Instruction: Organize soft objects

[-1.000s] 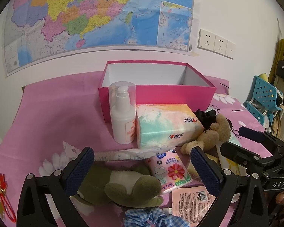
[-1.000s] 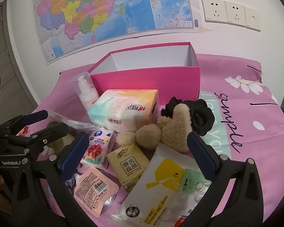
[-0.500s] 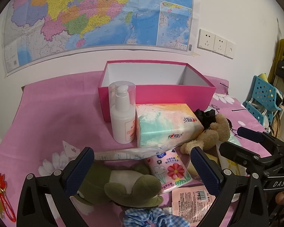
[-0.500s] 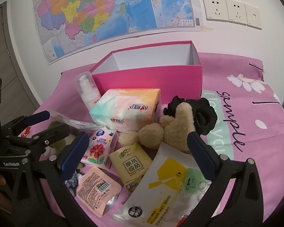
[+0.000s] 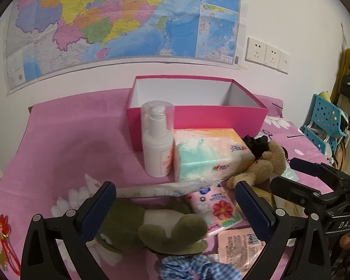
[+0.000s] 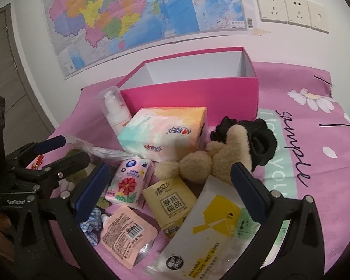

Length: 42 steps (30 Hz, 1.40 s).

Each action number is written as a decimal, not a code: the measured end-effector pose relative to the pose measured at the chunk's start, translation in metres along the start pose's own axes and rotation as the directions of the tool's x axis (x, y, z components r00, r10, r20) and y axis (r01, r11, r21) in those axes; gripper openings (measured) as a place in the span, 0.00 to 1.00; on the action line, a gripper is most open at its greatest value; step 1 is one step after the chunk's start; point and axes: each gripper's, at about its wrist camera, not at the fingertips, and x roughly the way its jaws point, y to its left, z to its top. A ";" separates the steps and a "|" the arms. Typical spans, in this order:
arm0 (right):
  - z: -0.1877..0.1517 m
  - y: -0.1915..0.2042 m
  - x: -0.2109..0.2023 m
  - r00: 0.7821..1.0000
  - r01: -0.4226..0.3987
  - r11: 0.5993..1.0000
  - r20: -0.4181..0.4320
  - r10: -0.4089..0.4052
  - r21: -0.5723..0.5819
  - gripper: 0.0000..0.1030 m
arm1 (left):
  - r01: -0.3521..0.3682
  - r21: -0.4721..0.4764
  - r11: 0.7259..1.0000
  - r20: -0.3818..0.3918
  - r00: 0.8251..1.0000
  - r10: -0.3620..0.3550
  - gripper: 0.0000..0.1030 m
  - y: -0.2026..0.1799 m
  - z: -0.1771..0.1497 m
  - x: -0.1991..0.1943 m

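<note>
Left wrist view is showing the left gripper with its two blue-padded fingers standing wide apart at the lower middle of the frame, holding nothing. A green plush toy is lying low in the frame in the gap between those fingers, its body stretching from the left finger toward the centre. A blue checked scrunchie is sitting at the bottom edge just below the plush. A flower-print tissue pack is lying just inside the right finger, and a tan teddy bear is resting above that finger, right of centre, touching a black scrunchie. A large pastel tissue pack is sitting at mid-frame beside a white pump bottle, both in front of the open pink box.

Right wrist view is showing the right gripper, also spread wide and gripping nothing. The teddy bear is lying at mid-frame just above the gap between its fingers, with the black scrunchie touching it on the right. A wet-wipes pack, a tan tissue pack and a peach pouch are lying between the fingers in the lower half. The pink box is standing above centre.
</note>
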 end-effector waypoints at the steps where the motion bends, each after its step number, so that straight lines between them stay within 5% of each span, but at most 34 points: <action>1: 0.001 0.001 0.001 1.000 -0.014 1.000 -0.007 0.014 -0.003 1.00 | 0.000 -0.004 1.000 0.001 1.000 0.000 1.00 0.004 0.000 -0.001; 9: 0.006 0.024 0.022 0.989 -0.135 0.990 -0.065 0.132 -0.048 0.88 | -0.007 -0.065 0.998 0.018 1.000 0.008 0.95 0.051 0.006 -0.008; 17: 0.007 0.054 0.060 0.968 -0.218 0.969 -0.150 0.201 -0.112 0.70 | 0.071 -0.125 0.990 -0.034 0.997 -0.076 0.84 0.092 0.001 0.003; 28: 0.012 0.066 0.076 0.966 -0.220 0.963 -0.174 0.192 -0.157 0.46 | 0.225 -0.054 0.973 -0.094 0.969 -0.229 0.72 0.098 -0.001 0.029; 35: 0.012 0.065 0.075 0.970 -0.212 0.964 -0.156 0.187 -0.159 0.25 | 0.229 -0.024 0.973 -0.106 0.967 -0.231 0.64 0.096 0.000 0.030; 42: 0.029 0.072 0.050 0.969 -0.242 0.953 -0.094 0.228 -0.182 0.20 | 0.252 -0.042 0.967 -0.040 0.966 -0.254 0.64 0.095 0.012 0.005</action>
